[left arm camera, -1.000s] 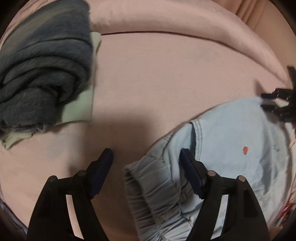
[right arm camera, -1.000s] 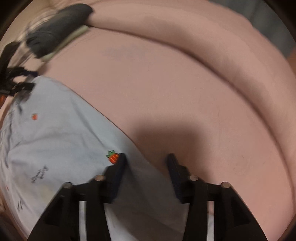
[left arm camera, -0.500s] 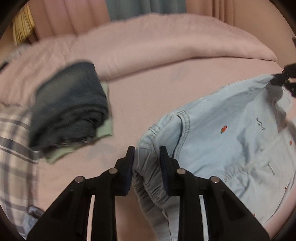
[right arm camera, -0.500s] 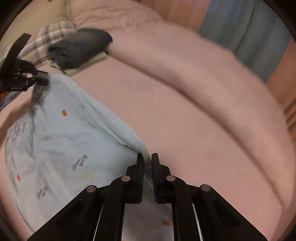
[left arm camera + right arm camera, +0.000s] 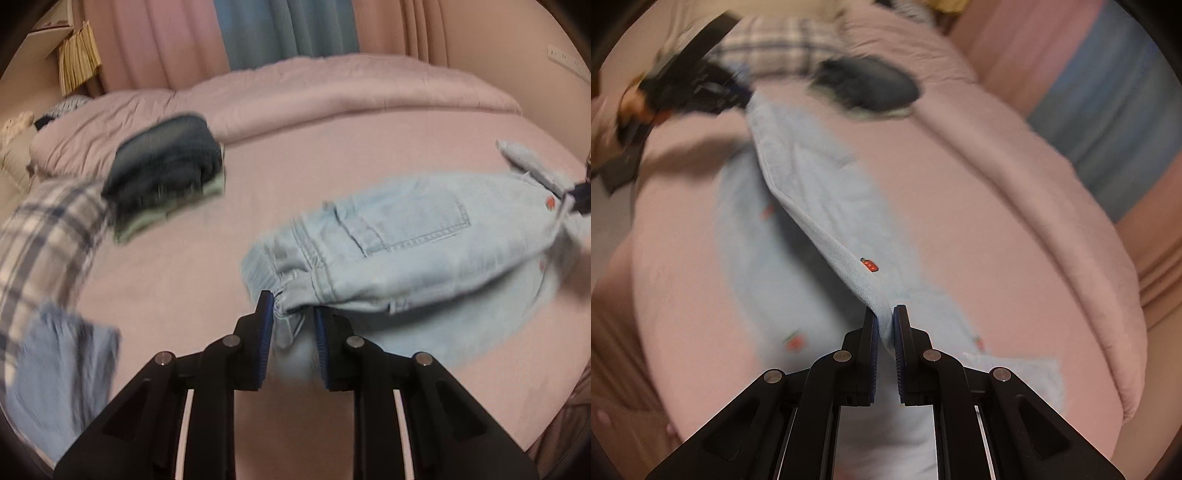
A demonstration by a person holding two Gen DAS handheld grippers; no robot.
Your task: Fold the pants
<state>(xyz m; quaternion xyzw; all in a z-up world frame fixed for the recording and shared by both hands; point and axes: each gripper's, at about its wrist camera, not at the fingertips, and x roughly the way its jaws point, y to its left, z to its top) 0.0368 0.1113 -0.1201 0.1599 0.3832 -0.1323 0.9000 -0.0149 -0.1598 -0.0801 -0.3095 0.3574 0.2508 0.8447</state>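
1. The left tongs (image 5: 292, 314) have just been closing — clamped on the gathered elastic waistband of the pale blue pants (image 5: 402, 240).
2. The right tongs (image 5: 885, 322) pinch a thin fold of them.
3. The pants — denim, back pocket showing, small red strawberries — hang stretched above the pink bed (image 5: 332, 155).

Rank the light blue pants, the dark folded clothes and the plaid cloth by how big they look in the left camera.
1. Light blue pants, largest.
2-3. Plaid cloth and dark folded clothes look alike; blur and the picture's edge leave it unsure.
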